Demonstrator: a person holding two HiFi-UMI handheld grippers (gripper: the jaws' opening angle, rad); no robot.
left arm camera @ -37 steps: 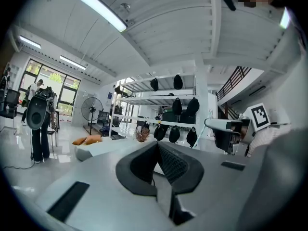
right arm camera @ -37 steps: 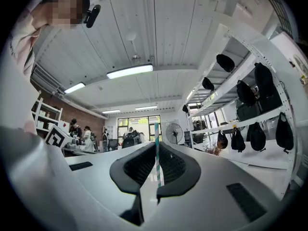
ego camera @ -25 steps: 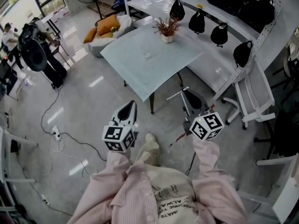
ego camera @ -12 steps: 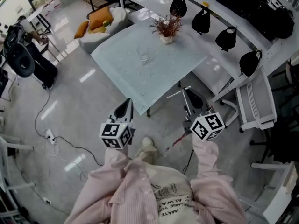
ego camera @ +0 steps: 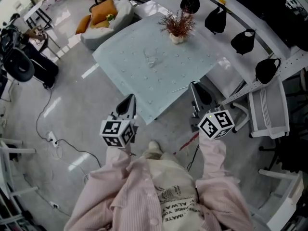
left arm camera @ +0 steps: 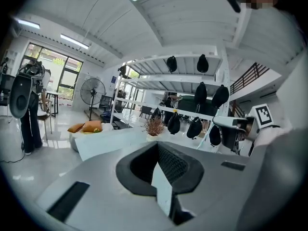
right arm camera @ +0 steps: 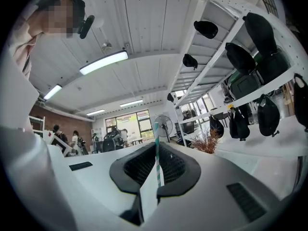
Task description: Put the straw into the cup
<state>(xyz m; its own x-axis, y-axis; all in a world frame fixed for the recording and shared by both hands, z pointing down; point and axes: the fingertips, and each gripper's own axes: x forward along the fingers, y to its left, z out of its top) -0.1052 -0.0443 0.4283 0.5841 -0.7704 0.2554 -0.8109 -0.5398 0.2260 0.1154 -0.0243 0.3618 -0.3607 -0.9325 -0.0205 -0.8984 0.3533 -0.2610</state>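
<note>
A clear cup [ego camera: 151,59] stands on the pale square table [ego camera: 130,69], left of its middle. My right gripper [ego camera: 192,86] is shut on a thin teal-and-white striped straw [right arm camera: 156,150], which rises upright between the jaws in the right gripper view. In the head view the straw [ego camera: 180,89] sticks out leftward over the table's near right edge. My left gripper [ego camera: 130,98] is shut and holds nothing, just short of the table's near corner. Both grippers are well short of the cup.
A potted dry plant [ego camera: 178,27] stands at the table's far side. Black bags [ego camera: 243,41] hang on a white rack to the right, with a white chair [ego camera: 268,110] below. Cables [ego camera: 57,138] lie on the floor at left. Orange cushions [ego camera: 98,14] lie beyond the table.
The person has walked toward the table, so it lies closer. Both grippers now reach its near edge, the right one still holding the straw.
</note>
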